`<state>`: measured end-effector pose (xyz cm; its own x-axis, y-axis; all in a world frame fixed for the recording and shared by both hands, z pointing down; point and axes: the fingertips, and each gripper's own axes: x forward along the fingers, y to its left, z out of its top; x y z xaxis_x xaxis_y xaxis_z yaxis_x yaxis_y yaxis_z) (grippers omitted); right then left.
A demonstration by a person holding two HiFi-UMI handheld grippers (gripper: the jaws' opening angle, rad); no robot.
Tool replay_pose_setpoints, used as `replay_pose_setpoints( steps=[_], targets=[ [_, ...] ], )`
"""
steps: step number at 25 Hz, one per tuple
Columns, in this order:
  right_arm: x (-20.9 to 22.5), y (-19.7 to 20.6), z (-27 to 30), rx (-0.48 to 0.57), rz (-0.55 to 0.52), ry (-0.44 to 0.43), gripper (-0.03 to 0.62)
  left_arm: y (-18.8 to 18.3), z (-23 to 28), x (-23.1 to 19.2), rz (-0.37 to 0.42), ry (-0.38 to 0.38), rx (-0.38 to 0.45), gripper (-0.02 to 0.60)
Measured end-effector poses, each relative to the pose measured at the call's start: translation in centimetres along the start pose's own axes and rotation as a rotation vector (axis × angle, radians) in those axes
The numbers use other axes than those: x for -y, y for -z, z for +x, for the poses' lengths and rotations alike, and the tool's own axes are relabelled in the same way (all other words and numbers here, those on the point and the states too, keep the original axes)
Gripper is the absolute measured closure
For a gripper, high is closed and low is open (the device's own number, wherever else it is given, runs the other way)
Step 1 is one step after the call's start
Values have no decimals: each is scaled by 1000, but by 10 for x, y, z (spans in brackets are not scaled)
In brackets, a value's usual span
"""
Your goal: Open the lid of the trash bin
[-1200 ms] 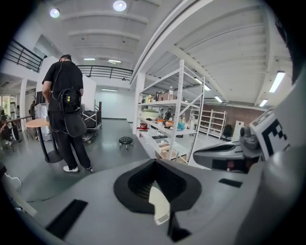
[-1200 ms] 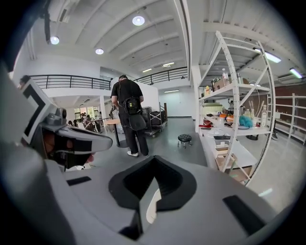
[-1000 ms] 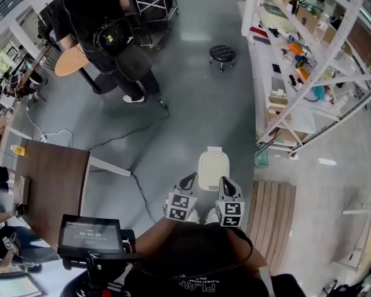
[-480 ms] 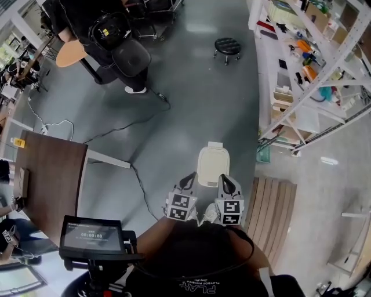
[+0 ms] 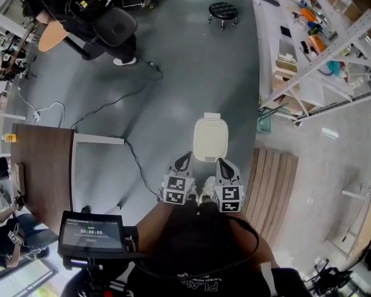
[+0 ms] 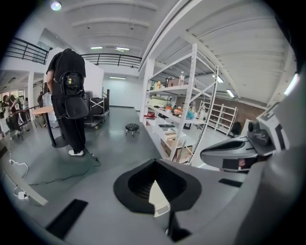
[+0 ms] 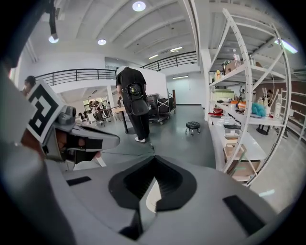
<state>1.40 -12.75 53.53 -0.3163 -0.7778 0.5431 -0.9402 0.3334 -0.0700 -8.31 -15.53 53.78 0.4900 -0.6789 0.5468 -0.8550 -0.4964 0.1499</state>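
A workshop hall: stocked metal shelving (image 5: 313,55), grey floor (image 5: 197,75), trailing cable (image 5: 116,102).

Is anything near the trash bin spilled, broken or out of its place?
Nothing stands out. The trash bin stands upright, its lid shut and straight. Only a black cable trails loose over the floor left of it.

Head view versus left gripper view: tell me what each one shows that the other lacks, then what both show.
Only the head view: the trash bin on the floor with its lid shut, the brown table and the timer screen. Only the left gripper view: the ceiling lights and the balcony railing. Both: the black stool, the white shelving and the right hand-held gripper.
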Motion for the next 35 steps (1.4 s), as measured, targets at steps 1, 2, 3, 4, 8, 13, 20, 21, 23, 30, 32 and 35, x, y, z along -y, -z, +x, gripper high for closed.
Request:
replay_pose_setpoints(
  steps=[1, 2, 3, 4, 8, 13, 20, 21, 23, 30, 32, 35],
  targets=[
    [0, 4, 3, -11, 1, -3, 594, 2, 4, -1, 11, -3, -6, 583],
    [0, 9, 5, -21, 4, -4, 594, 4, 7, -2, 21, -6, -12, 583],
    [1, 14, 8, -32, 12, -2, 594, 7, 11, -3, 26, -10, -17, 583],
    [1, 19, 10, -43, 20, -1, 594, 9, 14, -5, 24, -18, -24, 583],
    [-5, 40, 19, -88, 21, -23, 593, 29, 20, -16, -50, -72, -76, 583],
    [-3, 56, 31, -119, 28, -28, 594, 49, 25, -24, -130, -73, -127, 583],
    [16, 87, 47, -173, 56, -12, 594, 71, 45, -18, -146, -56, -176, 583],
    [18, 92, 49, -178, 57, -12, 594, 76, 48, -18, -149, -56, -183, 583],
    [18, 100, 54, -185, 54, -12, 594, 83, 53, -19, -167, -58, -189, 583],
    [11, 126, 72, -195, 64, -32, 594, 109, 75, -17, -205, -68, -204, 583],
    [11, 136, 77, -197, 60, -37, 594, 122, 82, -14, -200, -60, -214, 583],
    [22, 155, 90, -199, 54, -37, 594, 146, 99, -10, -217, -57, -238, 583]
  ],
)
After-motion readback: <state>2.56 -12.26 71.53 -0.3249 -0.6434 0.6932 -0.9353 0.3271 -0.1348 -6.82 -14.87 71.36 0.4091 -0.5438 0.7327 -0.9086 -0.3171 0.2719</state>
